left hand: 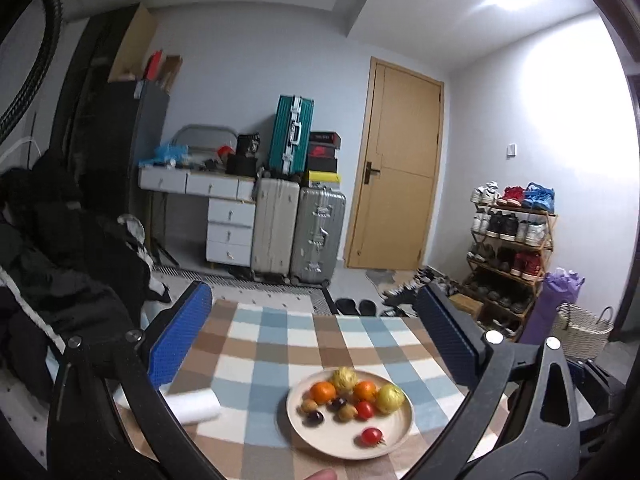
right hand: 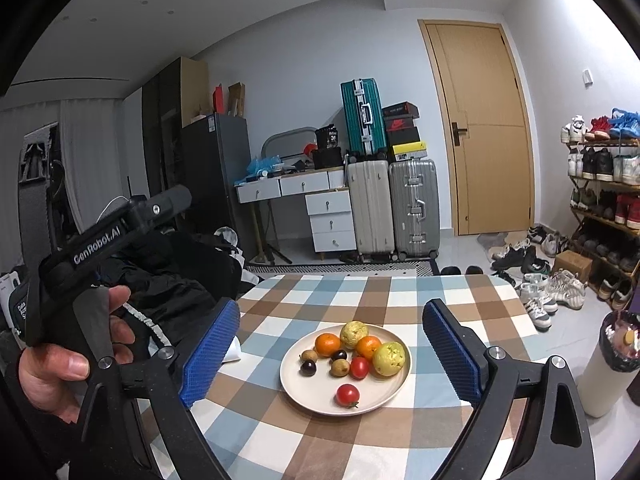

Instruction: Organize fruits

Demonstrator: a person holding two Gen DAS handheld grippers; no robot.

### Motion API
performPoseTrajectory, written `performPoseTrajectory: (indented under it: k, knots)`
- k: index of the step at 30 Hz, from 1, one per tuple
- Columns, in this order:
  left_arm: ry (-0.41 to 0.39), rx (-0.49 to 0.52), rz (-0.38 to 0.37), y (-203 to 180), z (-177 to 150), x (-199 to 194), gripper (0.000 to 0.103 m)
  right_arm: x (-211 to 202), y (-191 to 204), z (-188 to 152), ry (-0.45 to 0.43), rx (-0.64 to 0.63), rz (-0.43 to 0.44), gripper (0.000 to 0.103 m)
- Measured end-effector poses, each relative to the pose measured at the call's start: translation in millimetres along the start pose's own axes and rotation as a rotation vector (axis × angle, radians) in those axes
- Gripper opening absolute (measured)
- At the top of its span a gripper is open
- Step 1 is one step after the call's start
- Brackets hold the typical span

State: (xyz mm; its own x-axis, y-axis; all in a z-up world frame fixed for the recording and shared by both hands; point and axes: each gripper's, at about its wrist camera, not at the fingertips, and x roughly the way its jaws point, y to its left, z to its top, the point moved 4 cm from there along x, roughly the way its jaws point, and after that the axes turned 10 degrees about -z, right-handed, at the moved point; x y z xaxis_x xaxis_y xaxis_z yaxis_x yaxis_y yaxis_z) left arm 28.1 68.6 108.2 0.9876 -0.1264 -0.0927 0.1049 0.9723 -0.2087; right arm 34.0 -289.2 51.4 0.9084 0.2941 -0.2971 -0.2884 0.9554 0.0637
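Observation:
A cream plate (right hand: 298,386) sits on the checked tablecloth, also in the left wrist view (left hand: 304,436). It holds two oranges (right hand: 327,344), two yellow-green guavas (right hand: 389,358), two red tomatoes (right hand: 347,395), two dark plums (right hand: 308,367) and brown longans (right hand: 340,367). My right gripper (right hand: 332,338) is open and empty, raised above the table on the near side of the plate. My left gripper (left hand: 316,336) is open and empty, also raised short of the plate; its body shows at the left of the right wrist view.
A white roll (left hand: 196,404) lies on the table left of the plate. A white bin with a black liner (right hand: 608,368) stands at the table's right. Dark clothes are piled at the left (right hand: 168,280). Suitcases (right hand: 412,208), drawers and a shoe rack (right hand: 604,184) stand behind.

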Motion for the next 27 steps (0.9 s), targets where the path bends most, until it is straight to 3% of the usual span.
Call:
performPoseTrajectory:
  k: [12, 19, 27]
  knots:
    - [-0.016, -0.056, -0.001, 9.8, -15.5, -44.5, 0.103, -38.9, 16.9, -2.3, -0.066, -0.034, -0.033, 0.097]
    - [-0.012, 0.034, 0.022, 7.7, -24.9, -56.7, 0.103, -52.6, 25.1, -9.2, -0.072, -0.043, -0.032, 0.097]
    - [0.001, 0.059, 0.042, 15.2, -59.4, -44.3, 0.103, -54.0, 27.1, -24.6, -0.125, -0.056, -0.074, 0.1]
